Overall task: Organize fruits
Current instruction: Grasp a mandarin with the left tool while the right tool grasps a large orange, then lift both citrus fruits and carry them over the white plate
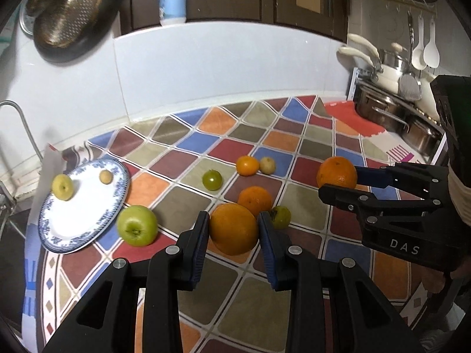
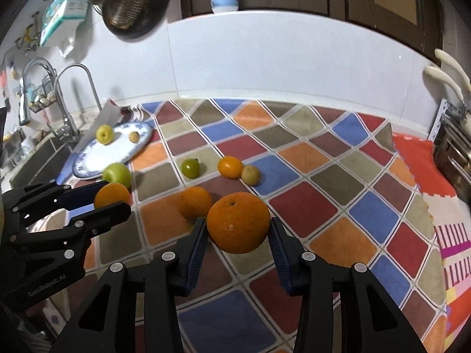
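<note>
Our left gripper clamps a round yellow-orange orange. Our right gripper grips a darker dimpled orange, seemingly lifted off the desk.

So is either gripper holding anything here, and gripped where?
Both. The left gripper clamps an orange across its sides, and the right gripper clamps another orange the same way, stem end up.

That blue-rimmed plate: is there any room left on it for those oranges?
Yes. The plate holds only a yellow fruit and a small one at its far side; the near white half is bare. The green apple crowds its near edge.
</note>
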Demonstrator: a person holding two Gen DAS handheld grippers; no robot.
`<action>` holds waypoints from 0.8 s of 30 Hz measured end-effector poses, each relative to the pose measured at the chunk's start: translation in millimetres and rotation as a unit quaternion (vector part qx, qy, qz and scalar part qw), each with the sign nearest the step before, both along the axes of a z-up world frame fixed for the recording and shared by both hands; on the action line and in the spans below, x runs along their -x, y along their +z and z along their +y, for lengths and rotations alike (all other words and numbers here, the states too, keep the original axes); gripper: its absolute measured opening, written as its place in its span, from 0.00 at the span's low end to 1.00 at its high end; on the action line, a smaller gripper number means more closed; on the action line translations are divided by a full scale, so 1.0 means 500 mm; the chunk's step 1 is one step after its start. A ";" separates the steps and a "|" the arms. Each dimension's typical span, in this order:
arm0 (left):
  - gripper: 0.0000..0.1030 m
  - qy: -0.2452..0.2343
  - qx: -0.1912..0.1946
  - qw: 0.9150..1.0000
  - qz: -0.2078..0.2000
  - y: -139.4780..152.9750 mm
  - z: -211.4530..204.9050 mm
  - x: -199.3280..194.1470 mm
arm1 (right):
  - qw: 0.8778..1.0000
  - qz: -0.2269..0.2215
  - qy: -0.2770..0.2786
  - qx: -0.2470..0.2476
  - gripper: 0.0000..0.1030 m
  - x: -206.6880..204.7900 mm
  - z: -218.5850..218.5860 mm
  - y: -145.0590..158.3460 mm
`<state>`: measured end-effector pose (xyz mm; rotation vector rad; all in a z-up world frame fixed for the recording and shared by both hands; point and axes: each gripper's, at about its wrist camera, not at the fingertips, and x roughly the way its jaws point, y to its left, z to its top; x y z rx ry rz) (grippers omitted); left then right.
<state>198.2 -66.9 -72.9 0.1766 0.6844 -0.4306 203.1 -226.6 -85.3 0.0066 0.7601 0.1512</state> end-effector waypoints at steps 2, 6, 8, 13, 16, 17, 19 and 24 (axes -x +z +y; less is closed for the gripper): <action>0.32 0.004 0.002 1.000 -0.006 0.010 0.008 0.008 | 1.000 -0.007 0.004 -0.002 0.42 0.006 0.008 0.011; 0.32 0.015 0.006 1.000 -0.018 0.032 0.031 0.022 | 1.000 -0.021 0.013 -0.005 0.42 0.018 0.027 0.035; 0.32 0.019 0.008 0.999 -0.024 0.042 0.043 0.027 | 0.999 -0.027 0.018 -0.007 0.42 0.022 0.036 0.046; 0.32 0.036 0.011 0.998 -0.043 0.068 0.079 0.039 | 0.998 -0.044 0.033 -0.012 0.42 0.027 0.068 0.073; 0.32 0.048 0.011 0.997 -0.053 0.084 0.101 0.043 | 0.997 -0.054 0.043 -0.015 0.42 0.028 0.089 0.088; 0.32 0.051 0.011 0.997 -0.055 0.087 0.106 0.044 | 0.997 -0.059 0.048 -0.016 0.42 0.027 0.098 0.095; 0.32 0.060 0.014 0.996 -0.062 0.099 0.125 0.046 | 0.996 -0.064 0.055 -0.018 0.42 0.026 0.112 0.104; 0.32 0.083 0.014 0.994 -0.076 0.121 0.161 0.049 | 0.993 -0.081 0.079 -0.024 0.42 0.021 0.153 0.128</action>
